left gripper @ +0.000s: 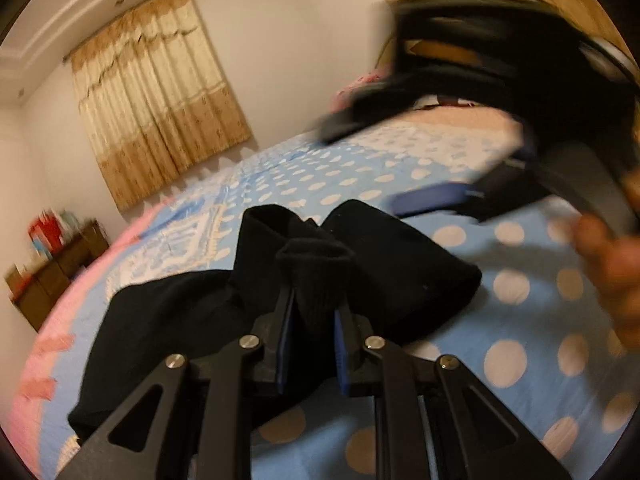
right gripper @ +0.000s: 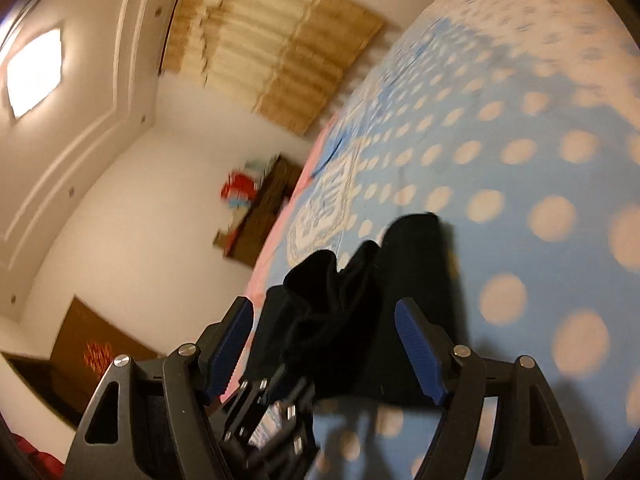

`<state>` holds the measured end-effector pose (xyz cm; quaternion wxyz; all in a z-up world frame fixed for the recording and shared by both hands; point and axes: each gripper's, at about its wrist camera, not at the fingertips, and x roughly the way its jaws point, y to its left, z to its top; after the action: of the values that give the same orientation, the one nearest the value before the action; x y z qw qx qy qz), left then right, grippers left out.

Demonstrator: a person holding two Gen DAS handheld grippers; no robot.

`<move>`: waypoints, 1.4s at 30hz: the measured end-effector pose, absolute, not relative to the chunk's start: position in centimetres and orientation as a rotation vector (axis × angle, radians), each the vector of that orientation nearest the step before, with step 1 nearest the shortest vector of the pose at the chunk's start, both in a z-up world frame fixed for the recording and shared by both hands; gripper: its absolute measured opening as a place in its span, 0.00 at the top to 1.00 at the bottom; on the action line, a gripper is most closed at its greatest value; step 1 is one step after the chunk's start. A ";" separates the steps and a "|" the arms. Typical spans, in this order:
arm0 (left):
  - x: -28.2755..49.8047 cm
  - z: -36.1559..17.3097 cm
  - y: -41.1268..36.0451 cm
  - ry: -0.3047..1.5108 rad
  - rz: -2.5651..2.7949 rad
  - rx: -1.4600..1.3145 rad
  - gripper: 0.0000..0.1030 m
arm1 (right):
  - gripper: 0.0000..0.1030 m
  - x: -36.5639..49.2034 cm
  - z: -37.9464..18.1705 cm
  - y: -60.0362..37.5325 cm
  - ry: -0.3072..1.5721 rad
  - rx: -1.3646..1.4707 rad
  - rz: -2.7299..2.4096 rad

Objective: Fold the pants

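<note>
Right now left tool [left gripper: 314,312] is clamped on a ribbed cuff of the black pants [left gripper: 168,320], bunched on the dotted bed [left gripper: 520,360]. Right tool [right gripper: 324,344] w/ pads apart, gripping nothing, pants just ahead.

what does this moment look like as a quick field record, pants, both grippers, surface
garment: black pants, bunched, not folded flat
surface: blue polka-dot bedsheet
left gripper: shut on a ribbed cuff of the pants
right gripper: jaws wide open, empty, pants beyond its fingers
right gripper in left view: blurred, above the bed
background: beige curtain, wooden cabinet
</note>
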<state>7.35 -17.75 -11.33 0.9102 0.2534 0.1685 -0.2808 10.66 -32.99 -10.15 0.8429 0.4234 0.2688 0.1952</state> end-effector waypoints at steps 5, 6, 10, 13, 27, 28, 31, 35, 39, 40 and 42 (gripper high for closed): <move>6.5 -11.8 -18.1 0.318 -0.571 0.559 0.81 | 0.27 15.7 -11.5 -31.5 0.732 0.837 0.487; 6.5 -11.8 -18.0 0.322 -0.573 0.554 0.81 | 0.27 16.3 -11.5 -31.0 0.746 0.822 0.495; 6.6 -11.9 -18.0 0.330 -0.582 0.551 0.81 | 0.25 18.2 -11.0 -28.6 0.812 0.677 0.515; 6.5 -12.0 -18.3 0.335 -0.581 0.564 0.81 | 0.25 19.3 -11.1 -27.7 0.836 0.591 0.490; 6.7 -10.3 -23.6 0.369 -0.686 0.580 0.81 | 0.86 17.1 -9.3 -33.0 0.659 0.537 0.325; 6.5 -11.2 -24.2 0.379 -0.682 0.606 0.80 | 0.86 17.2 -10.0 -33.3 0.671 0.538 0.303; 5.8 -12.2 -24.4 0.367 -0.662 0.653 0.80 | 0.84 17.7 -13.1 -34.3 0.720 0.597 0.292; 5.5 -10.8 -22.9 0.424 -0.743 0.608 0.79 | 0.78 17.1 -13.6 -35.4 0.682 0.723 0.317; 6.4 -7.5 -18.8 0.500 -0.773 0.424 0.46 | 0.65 15.9 -11.9 -36.1 0.668 0.733 0.227; 6.9 -6.7 -17.6 0.489 -0.737 0.392 0.37 | 0.52 14.9 -11.0 -36.2 0.627 0.717 0.176; 8.2 -5.3 -15.1 0.463 -0.638 0.328 0.36 | 0.43 12.8 -9.0 -35.7 0.548 0.647 0.092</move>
<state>8.18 -15.12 -5.29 0.9102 0.1590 0.2247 -0.3095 12.75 -35.72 -8.98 0.9104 0.3139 0.2659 0.0446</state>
